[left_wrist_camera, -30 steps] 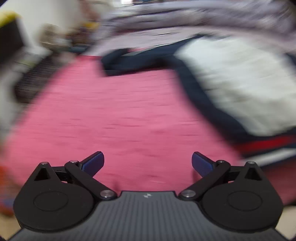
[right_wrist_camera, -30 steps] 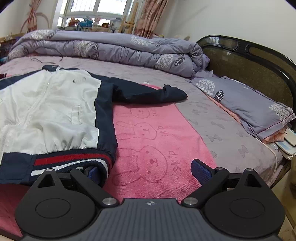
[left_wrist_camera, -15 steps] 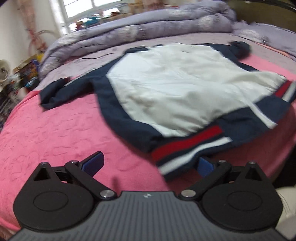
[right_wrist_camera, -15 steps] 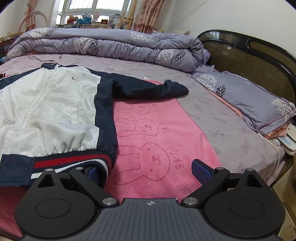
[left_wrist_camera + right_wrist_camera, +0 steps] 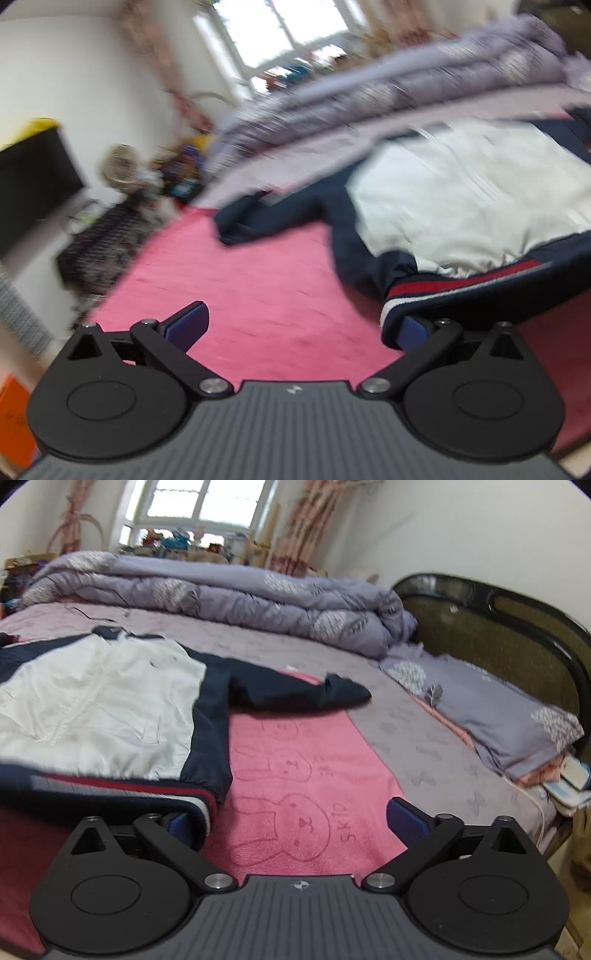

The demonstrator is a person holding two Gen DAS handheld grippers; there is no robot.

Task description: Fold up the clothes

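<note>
Glossy white-and-navy jacket [image 5: 99, 709] lies flat on my plush pink blanket [image 5: 306, 775], its ribbed striped hem nearest. My left gripper [image 5: 301, 326] gapes wide; my right gripper [image 5: 291, 818] is opening, hem corner inside.

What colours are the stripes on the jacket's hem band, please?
Red and white stripes on navy on the jacket's hem band, clearest in the left wrist view.

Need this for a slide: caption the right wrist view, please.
Open right hand-held gripper at the hem of a white-and-navy jacket spread on a pink bunny towel.
</note>
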